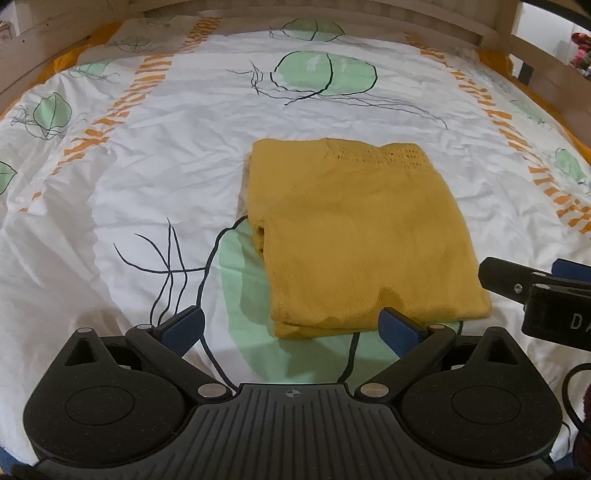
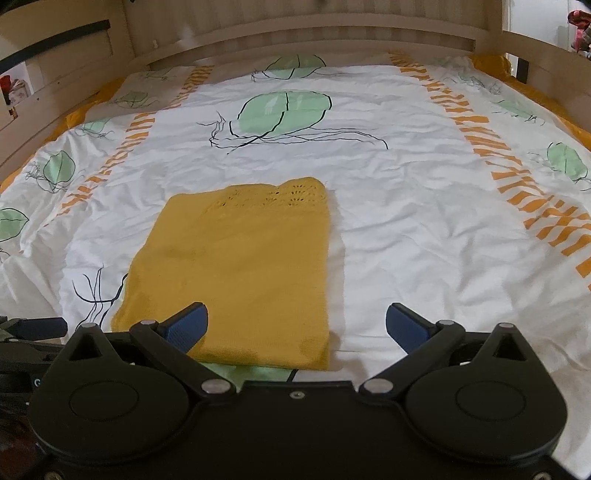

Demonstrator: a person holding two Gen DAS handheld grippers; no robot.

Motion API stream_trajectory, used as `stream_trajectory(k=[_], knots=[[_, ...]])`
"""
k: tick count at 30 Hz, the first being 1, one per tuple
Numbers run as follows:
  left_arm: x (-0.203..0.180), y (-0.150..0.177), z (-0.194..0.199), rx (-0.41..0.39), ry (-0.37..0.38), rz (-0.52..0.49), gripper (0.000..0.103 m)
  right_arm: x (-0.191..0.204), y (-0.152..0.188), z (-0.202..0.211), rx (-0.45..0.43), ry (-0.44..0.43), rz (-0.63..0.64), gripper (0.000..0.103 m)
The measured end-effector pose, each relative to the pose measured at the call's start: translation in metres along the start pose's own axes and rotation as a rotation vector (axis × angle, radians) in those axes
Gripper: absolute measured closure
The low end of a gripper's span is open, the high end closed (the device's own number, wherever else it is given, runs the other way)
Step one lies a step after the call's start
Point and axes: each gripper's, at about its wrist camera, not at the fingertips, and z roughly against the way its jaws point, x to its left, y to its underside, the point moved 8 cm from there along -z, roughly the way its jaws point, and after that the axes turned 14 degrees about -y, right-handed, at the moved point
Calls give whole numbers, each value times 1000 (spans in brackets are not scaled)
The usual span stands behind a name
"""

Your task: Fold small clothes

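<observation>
Folded yellow knit garment (image 1: 354, 229) flat on bedspread (image 1: 147, 177), just ahead of left gripper (image 1: 291, 326) and right gripper (image 2: 297, 325); both spread wide, holding nothing.

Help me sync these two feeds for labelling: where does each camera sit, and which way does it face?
Left wrist: on the left gripper, looking forward at the yellow knit garment; own open fingers show, right gripper at right edge.
Right wrist: on the right gripper, facing the headboard; left gripper at left edge.
Shared: garment, patterned bedcover, each other's gripper.
</observation>
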Motion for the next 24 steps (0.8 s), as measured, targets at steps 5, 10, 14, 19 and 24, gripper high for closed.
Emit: stream_trajectory(k=[5,10,14,19,24], knots=[[0,0,-2,9,4,2,2,0,-1,-2,4,-4,-5,1],[0,0,-5,16,7,-3,2,-2,-2,-5,11,-9,-19,1],[-1,-1,-7,23,12,-3,2,-3,-2,-7,18,-17,-34,1],[-3,-1,-8,28,14,-7,2,-5,-1,-10,25,-24,-50,1],[-4,0,-10,35,15,-11,2,-7,1,-14,34,-33,-64,1]])
